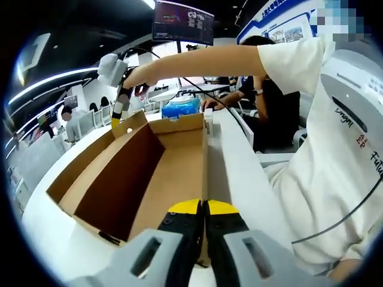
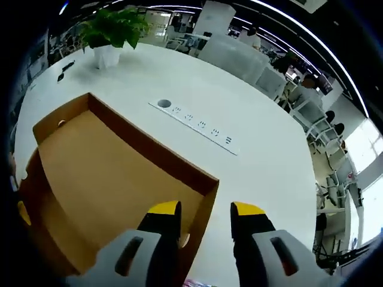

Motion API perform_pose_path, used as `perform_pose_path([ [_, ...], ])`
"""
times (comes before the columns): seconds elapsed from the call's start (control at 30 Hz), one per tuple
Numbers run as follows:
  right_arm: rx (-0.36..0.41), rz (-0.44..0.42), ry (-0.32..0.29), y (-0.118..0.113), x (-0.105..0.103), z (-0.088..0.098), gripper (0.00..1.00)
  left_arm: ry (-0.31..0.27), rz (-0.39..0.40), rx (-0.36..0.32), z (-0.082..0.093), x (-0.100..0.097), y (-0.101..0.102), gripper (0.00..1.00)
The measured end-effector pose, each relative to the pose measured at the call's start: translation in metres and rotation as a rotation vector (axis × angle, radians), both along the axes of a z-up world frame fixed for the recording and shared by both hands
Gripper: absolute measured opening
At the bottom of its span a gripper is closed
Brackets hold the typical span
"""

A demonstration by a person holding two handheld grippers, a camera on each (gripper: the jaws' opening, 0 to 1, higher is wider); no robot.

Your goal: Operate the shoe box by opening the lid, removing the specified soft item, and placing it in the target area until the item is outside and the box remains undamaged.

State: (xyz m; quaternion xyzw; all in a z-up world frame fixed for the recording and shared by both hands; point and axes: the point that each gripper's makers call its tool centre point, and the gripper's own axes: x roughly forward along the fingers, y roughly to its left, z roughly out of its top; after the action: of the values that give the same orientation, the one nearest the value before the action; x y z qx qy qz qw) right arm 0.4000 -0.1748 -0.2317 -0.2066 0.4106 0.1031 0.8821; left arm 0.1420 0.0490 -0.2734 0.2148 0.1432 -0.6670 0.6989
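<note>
— Looking along the left gripper (image 1: 203, 210) at the bottom centre of the left gripper view, what do you make of its jaws?

— They're pressed together, yellow tips meeting over the near end wall of the shoe box (image 1: 143, 173). Whether cardboard is pinched between them I cannot tell; the tips sit right at the box edge.

— And the box itself?

— Open brown cardboard, lying on the white table (image 1: 245, 173) and running from the lower middle of the frame towards the upper centre. The inside that can be seen is bare cardboard floor and walls. No soft item can be made out in it.

— The other tongs?

— The right gripper (image 1: 121, 101) comes in at the upper left of that view, held by a person's hand (image 1: 140, 76) on a bare arm that reaches across from the right, with a white sleeve. It sits at the far corner of the box, by the flap there.

— How does it stand in its own camera?

— In the right gripper view the right gripper (image 2: 205, 216) is released, its yellow tips apart at the bottom centre, straddling the corner of the box wall (image 2: 114, 173); the left jaw is inside the box, the right one outside over the table (image 2: 263, 137).

— Anything else on the table?

— A white power strip (image 2: 197, 124) just beyond the box's long wall, and a potted plant (image 2: 111, 33) at the upper left.
</note>
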Motion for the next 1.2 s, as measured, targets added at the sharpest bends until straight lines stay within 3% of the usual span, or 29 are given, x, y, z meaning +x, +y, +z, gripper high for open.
perform_pose_path([
  [0.1,-0.072,0.012,0.017,-0.007,-0.001,-0.013,0.34,-0.002,0.000,-0.002,0.000,-0.001,0.000,0.02],
  [0.47,-0.039,-0.084,0.080,-0.029,-0.004,-0.045,0.36,-0.010,0.001,-0.005,0.000,-0.001,-0.001,0.02],
  [0.63,-0.004,-0.107,0.111,-0.029,-0.003,-0.053,0.31,-0.010,0.002,-0.010,0.000,0.000,0.000,0.02],
  [0.83,0.031,-0.129,0.094,-0.025,0.003,-0.054,0.24,-0.016,0.003,-0.015,0.000,0.000,0.000,0.02],
  [0.97,0.006,-0.121,0.091,-0.022,0.006,-0.057,0.16,-0.016,0.002,-0.017,0.001,0.000,0.000,0.02],
  [1.2,-0.045,-0.098,0.143,-0.014,-0.003,-0.070,0.08,0.006,0.000,-0.023,0.001,-0.001,0.000,0.02],
])
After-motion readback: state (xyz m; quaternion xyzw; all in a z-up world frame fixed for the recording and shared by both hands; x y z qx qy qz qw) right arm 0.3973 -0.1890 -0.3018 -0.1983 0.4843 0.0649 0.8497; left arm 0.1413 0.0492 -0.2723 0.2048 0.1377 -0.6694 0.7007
